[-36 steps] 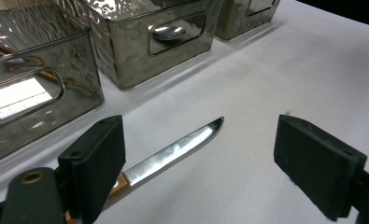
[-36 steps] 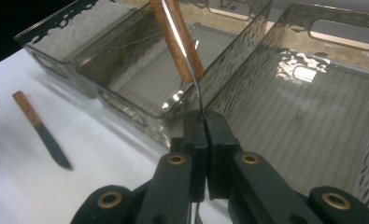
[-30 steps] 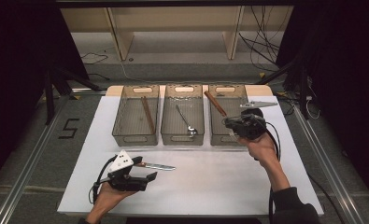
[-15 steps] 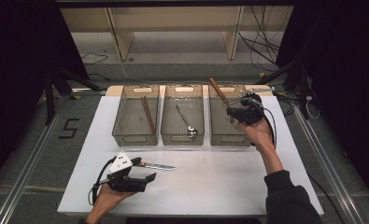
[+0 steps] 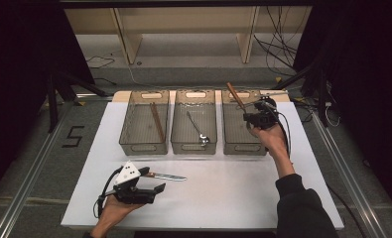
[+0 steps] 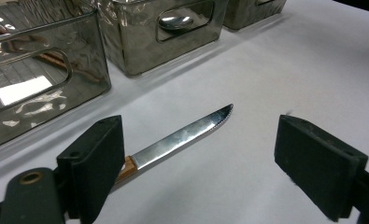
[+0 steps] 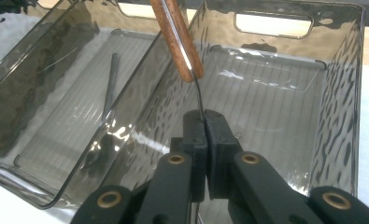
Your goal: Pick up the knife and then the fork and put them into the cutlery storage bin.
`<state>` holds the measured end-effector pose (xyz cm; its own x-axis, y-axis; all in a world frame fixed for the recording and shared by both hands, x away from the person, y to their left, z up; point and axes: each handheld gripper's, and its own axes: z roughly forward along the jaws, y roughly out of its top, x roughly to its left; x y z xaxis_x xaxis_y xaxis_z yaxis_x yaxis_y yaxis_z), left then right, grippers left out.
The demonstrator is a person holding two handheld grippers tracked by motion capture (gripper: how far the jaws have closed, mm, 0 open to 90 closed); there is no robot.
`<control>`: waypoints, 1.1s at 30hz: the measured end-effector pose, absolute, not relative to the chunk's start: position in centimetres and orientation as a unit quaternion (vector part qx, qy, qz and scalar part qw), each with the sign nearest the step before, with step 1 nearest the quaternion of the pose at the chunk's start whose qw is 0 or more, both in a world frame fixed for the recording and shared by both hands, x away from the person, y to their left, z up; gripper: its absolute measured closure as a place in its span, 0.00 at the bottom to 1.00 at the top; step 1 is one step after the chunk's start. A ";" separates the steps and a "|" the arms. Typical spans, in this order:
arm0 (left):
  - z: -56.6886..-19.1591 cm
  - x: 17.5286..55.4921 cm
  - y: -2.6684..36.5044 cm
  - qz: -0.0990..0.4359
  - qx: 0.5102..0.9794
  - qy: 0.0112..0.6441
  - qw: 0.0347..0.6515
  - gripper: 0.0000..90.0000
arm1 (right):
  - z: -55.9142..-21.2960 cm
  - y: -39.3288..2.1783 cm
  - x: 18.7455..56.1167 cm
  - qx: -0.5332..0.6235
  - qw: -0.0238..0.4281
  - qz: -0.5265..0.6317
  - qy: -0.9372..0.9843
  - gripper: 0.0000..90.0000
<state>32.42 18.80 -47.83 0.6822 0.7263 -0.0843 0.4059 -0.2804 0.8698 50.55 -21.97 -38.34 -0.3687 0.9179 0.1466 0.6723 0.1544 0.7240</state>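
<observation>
The right gripper (image 7: 204, 122) has its jaws clamped on the thin metal of a wooden-handled utensil (image 7: 175, 35) over the rightmost bin (image 5: 243, 146) near the counter's far edge. It looks light, stiff and slick, so gripping nearer the handle would likely steady it. The left gripper (image 6: 198, 163) waits with jaws wide around a knife (image 6: 182, 137) near the front edge.

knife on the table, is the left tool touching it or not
Cannot tell. In the left gripper view the knife lies on the table between wide-open jaws of the left tool; its wooden handle runs behind the left jaw, so contact there is hidden.
</observation>
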 end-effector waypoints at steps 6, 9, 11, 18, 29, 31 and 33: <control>-47.8 32.4 18.8 0.169 0.780 0.361 0.481 0.18 | -39.0 -21.9 51.2 0.551 0.170 0.346 0.740 0.98; -47.8 32.4 18.8 0.170 0.781 0.361 0.481 0.18 | -39.5 -22.1 51.5 0.557 0.169 0.338 0.740 0.98; -47.8 32.4 18.9 0.169 0.779 0.363 0.482 0.18 | -39.7 -22.2 51.7 0.560 0.168 0.335 0.739 0.98; -47.8 32.4 18.8 0.168 0.779 0.362 0.483 0.18 | -40.4 -22.3 52.2 0.567 0.162 0.322 0.740 0.98; -47.8 32.4 18.8 0.169 0.780 0.361 0.482 0.18 | -41.3 -21.5 52.6 0.574 0.155 0.300 0.746 0.98; -47.8 32.4 18.9 0.168 0.780 0.362 0.482 0.18 | -41.5 -21.4 52.7 0.576 0.152 0.294 0.747 0.98; -47.8 32.4 18.9 0.168 0.780 0.362 0.482 0.18 | -41.7 -21.3 52.7 0.577 0.145 0.292 0.749 0.92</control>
